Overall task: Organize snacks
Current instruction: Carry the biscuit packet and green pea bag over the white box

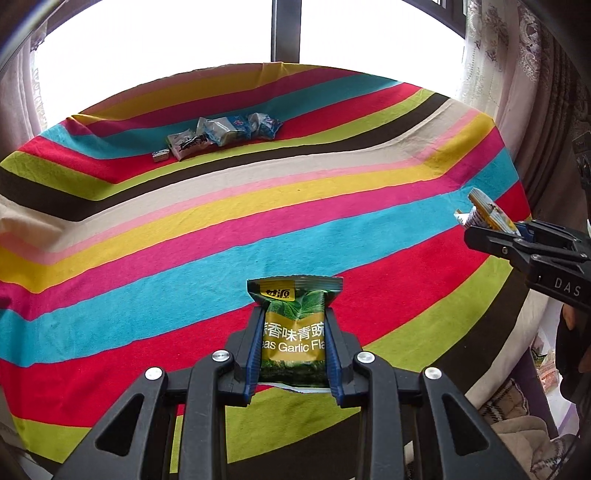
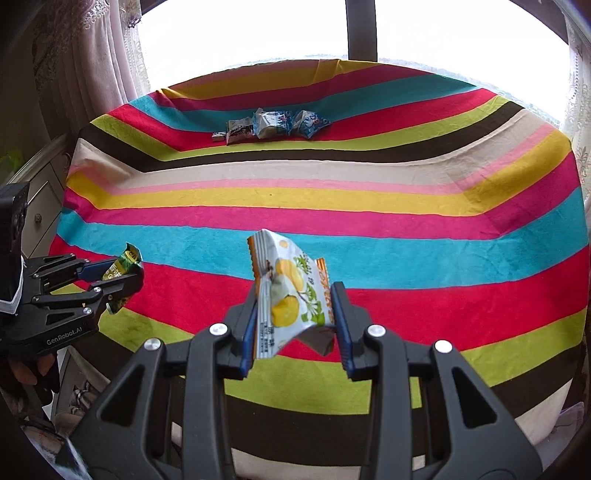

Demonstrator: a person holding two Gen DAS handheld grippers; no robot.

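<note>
My left gripper (image 1: 293,314) is shut on a green garlic pea packet (image 1: 293,325) and holds it above the near part of the striped tablecloth (image 1: 147,236). It also shows at the left of the right wrist view (image 2: 123,273), packet (image 2: 123,267) in its jaws. My right gripper (image 2: 293,295) is shut on a white packet with yellow fruit print (image 2: 288,291), held tilted above the cloth (image 2: 406,221). In the left wrist view this gripper (image 1: 491,225) is at the right edge with its packet (image 1: 484,210). A row of blue and white snack packets (image 1: 221,134) lies at the far side.
The same row of packets (image 2: 269,125) lies on the red stripe near the far edge. A bright window with a dark post (image 1: 286,29) is behind the table. Lace curtains (image 2: 110,55) hang at both sides. A cabinet (image 2: 40,192) stands left of the table.
</note>
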